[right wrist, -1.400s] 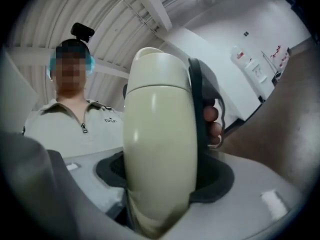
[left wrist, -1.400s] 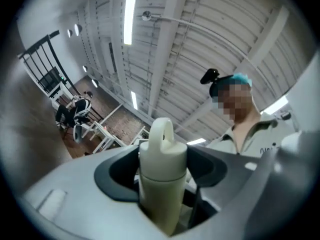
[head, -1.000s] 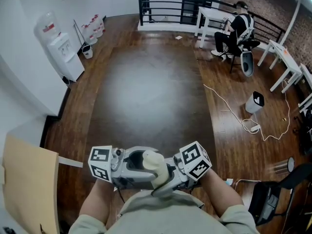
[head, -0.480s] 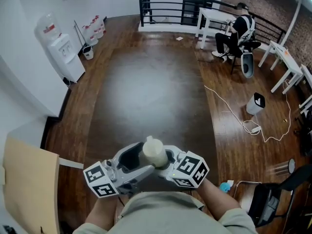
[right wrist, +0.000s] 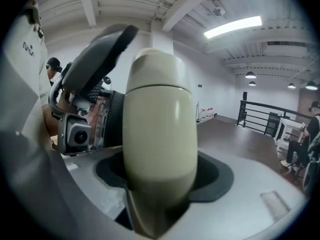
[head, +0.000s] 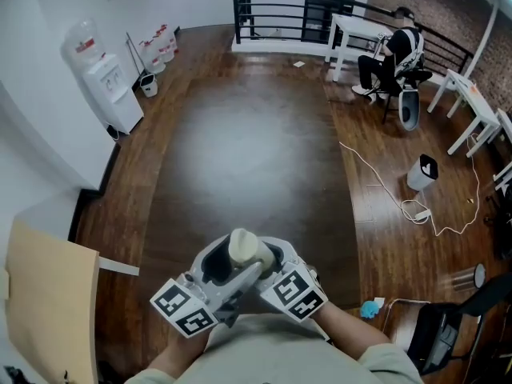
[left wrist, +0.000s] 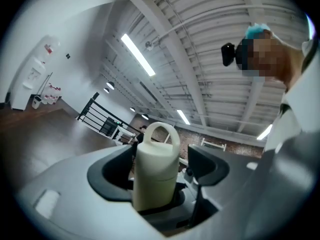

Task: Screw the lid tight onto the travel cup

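**Head view:** Above the wooden floor, the cream travel cup sits between the left claw and the right claw.

**Left gripper view:** The jaws, just closing a little, stand wide about the loop-handled lid, with a gap beside one pad.

**Right gripper view:** The jaws clamp the smooth, rounded body. It is likely rigid, light and slippery, best gripped mid-wall, the lid by its rim.

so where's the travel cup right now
The travel cup is low centre in the head view, just ahead of the person's shirt, over the wood floor.
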